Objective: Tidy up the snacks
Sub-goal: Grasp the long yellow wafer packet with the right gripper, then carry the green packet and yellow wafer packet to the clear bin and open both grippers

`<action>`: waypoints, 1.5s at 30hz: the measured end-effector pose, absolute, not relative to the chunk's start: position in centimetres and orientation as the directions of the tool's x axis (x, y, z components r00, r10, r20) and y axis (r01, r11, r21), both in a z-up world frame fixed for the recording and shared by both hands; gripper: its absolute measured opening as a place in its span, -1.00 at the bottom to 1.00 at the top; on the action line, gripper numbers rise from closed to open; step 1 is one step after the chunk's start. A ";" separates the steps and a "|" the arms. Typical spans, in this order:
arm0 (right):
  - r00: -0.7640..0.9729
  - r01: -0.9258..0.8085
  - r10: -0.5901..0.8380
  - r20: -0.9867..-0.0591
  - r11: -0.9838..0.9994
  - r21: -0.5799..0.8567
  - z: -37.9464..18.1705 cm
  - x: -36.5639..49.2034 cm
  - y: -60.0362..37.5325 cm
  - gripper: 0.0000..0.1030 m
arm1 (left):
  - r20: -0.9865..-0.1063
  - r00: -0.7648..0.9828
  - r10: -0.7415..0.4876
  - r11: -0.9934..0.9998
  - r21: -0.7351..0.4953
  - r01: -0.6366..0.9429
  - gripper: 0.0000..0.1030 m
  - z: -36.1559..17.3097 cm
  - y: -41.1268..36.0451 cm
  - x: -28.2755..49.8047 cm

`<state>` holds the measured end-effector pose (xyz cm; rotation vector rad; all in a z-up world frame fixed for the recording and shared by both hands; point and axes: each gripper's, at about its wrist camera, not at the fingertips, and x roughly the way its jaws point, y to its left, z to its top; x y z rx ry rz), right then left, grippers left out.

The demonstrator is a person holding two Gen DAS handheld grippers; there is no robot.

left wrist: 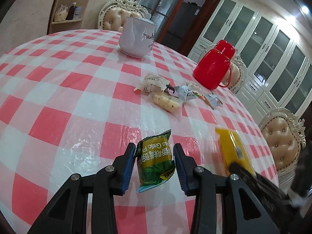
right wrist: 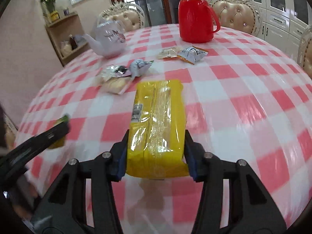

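A green snack packet (left wrist: 154,163) with yellow lettering hangs just above the pink-and-white checked table (left wrist: 58,81), my left gripper (left wrist: 154,148) shut on its sides. My right gripper (right wrist: 156,134) is shut on a long yellow packet (right wrist: 158,120), with both blue pads against its near end and its shadow on the cloth below. In the left wrist view the yellow packet (left wrist: 234,148) shows blurred at lower right. In the right wrist view the left gripper's fingers (right wrist: 56,132) appear blurred at the left edge. Several loose wrapped snacks (left wrist: 167,95) (right wrist: 120,78) lie farther out mid-table.
A white teapot (left wrist: 136,37) (right wrist: 109,39) and a red thermos jug (left wrist: 212,66) (right wrist: 195,17) stand beyond the snacks. Padded chairs (left wrist: 282,138) (right wrist: 234,15) ring the round table. Glass-door cabinets (left wrist: 273,58) line the right wall, and a wooden shelf (right wrist: 62,37) stands on the left.
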<state>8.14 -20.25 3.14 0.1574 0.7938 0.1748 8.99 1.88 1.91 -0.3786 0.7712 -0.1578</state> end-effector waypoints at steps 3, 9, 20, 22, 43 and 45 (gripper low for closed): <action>0.694 -0.105 0.240 -0.679 0.966 0.235 2.9 6.8 -19.9 -0.09 | -0.652 0.709 -0.269 0.928 -0.373 0.010 -0.21 2.0 1.5 8.9; 0.679 -0.118 0.210 -0.704 0.977 0.177 2.7 6.0 -19.1 -0.11 | -0.660 0.700 -0.271 0.927 -0.376 0.005 -0.21 1.5 1.6 8.6; 0.620 -0.111 0.121 -0.775 0.992 0.065 1.6 8.3 -17.5 0.01 | -0.655 0.706 -0.267 0.931 -0.364 0.015 -0.21 2.0 1.3 8.2; 0.665 -0.108 0.133 -0.735 0.991 0.081 2.4 7.4 -17.9 -0.01 | -0.655 0.709 -0.264 0.931 -0.365 0.010 -0.21 2.0 1.5 8.3; 0.660 -0.192 0.423 -0.621 0.894 0.405 3.7 4.3 -18.7 -0.02 | -0.607 0.772 -0.186 0.934 -0.353 -0.053 -0.21 3.3 4.6 1.0; 0.642 -0.218 0.457 -0.615 0.878 0.425 3.6 3.8 -17.9 -0.02 | -0.594 0.786 -0.173 0.929 -0.363 -0.069 -0.21 3.6 5.3 -0.1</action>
